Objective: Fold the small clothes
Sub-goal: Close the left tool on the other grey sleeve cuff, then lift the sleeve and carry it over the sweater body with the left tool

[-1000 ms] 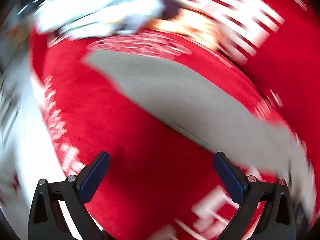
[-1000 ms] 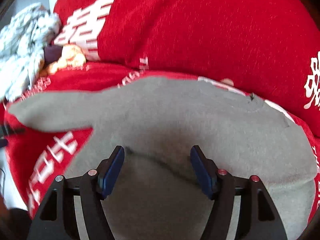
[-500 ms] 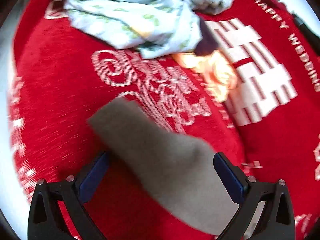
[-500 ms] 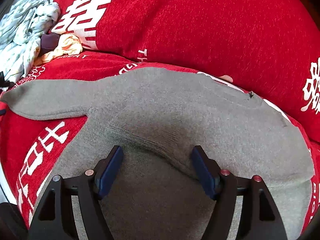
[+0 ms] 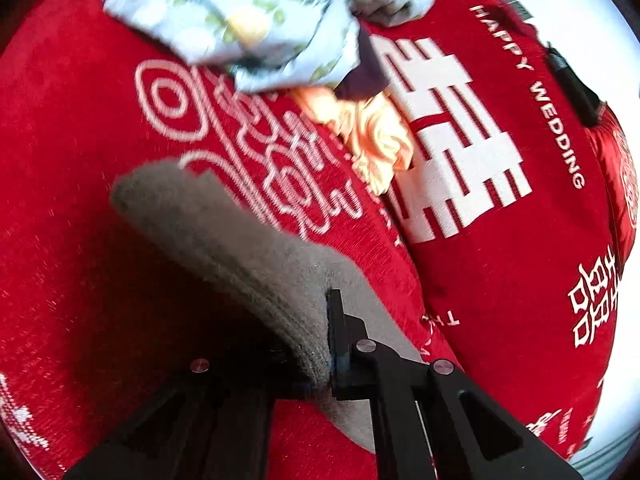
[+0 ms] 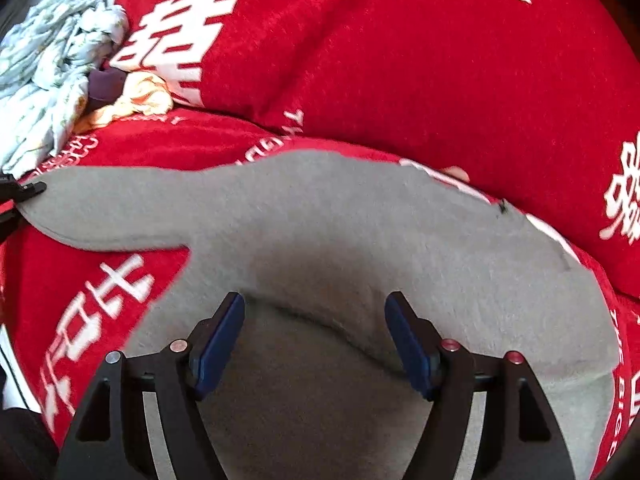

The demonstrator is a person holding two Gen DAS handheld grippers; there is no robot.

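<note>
A grey knit garment [image 6: 360, 232] lies spread on a red bed cover with white characters. Its long sleeve [image 6: 120, 208] stretches to the left. In the left wrist view my left gripper [image 5: 320, 344] is shut on that grey sleeve [image 5: 240, 240] and holds it lifted off the cover. The left gripper's tip shows at the far left edge of the right wrist view [image 6: 24, 192], at the sleeve's end. My right gripper [image 6: 314, 336] is open and empty, low over the garment's body, with a fold of grey cloth between its blue pads.
A crumpled pale blue floral cloth [image 5: 248, 12] lies at the far end of the cover, with an orange cloth [image 5: 372, 136] and a dark purple piece [image 5: 368, 76] beside it. A big red pillow [image 6: 400, 60] lies behind the grey garment.
My left gripper has come down on the grey sleeve and shut on it, lifting it. My right gripper has stayed open over the garment's body, almost still.
</note>
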